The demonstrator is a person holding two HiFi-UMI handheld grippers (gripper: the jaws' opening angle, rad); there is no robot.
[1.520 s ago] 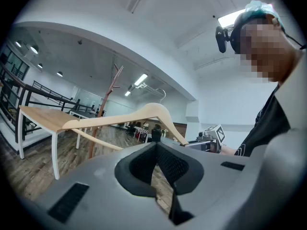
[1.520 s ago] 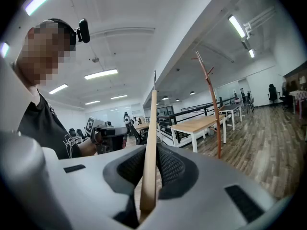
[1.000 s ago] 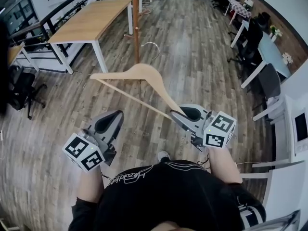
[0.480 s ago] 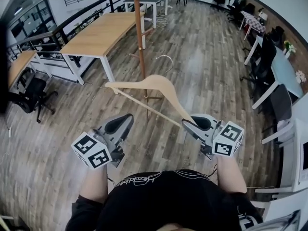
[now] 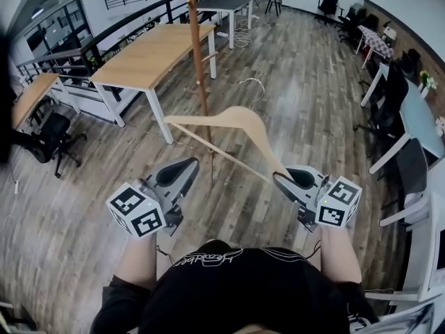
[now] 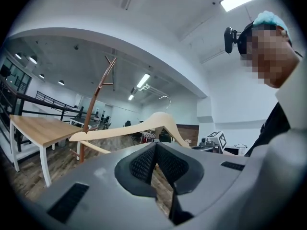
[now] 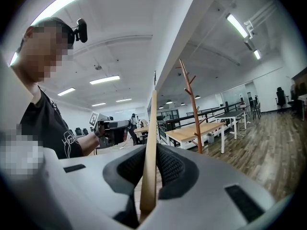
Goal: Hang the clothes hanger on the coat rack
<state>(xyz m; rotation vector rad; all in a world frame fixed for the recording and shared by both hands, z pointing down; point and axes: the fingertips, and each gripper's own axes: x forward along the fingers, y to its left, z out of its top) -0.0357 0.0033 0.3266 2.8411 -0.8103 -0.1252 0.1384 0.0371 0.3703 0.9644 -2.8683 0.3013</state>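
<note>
Step in hand, by my judgement: transport. The clothes hanger [image 5: 233, 119] is in the air and on its way to the coat rack [image 5: 200, 61]; it is not yet hung.

Location of the task item: the hanger is clear of the floor [image 5: 299, 96], roughly level in front of the person. Its wire hook [image 5: 254, 82] points away from the person, toward the rack. Hook and rack are well apart.

Right gripper [image 5: 281, 177]: the jaws are clamped on the outer end of one wooden arm of the hanger. In the right gripper view the wood runs straight up between the pads. The grip looks firm, with nothing else between them.

Left gripper [image 5: 184, 167]: the jaws are drawn together with nothing between them. It hangs beside the hanger and does not touch it.

Pose: both forearms reach forward at about waist height, and both grippers point nearly level toward the rack. The rack stands upright on the floor ahead.

Next move, as I judge it: close the remaining gap, raise the hanger until the hook tops one of the upper pegs [image 7: 188, 91], then lower it on before the jaws let go. Holding by one end gives a long lever, so the hook may swing on approach.
</note>
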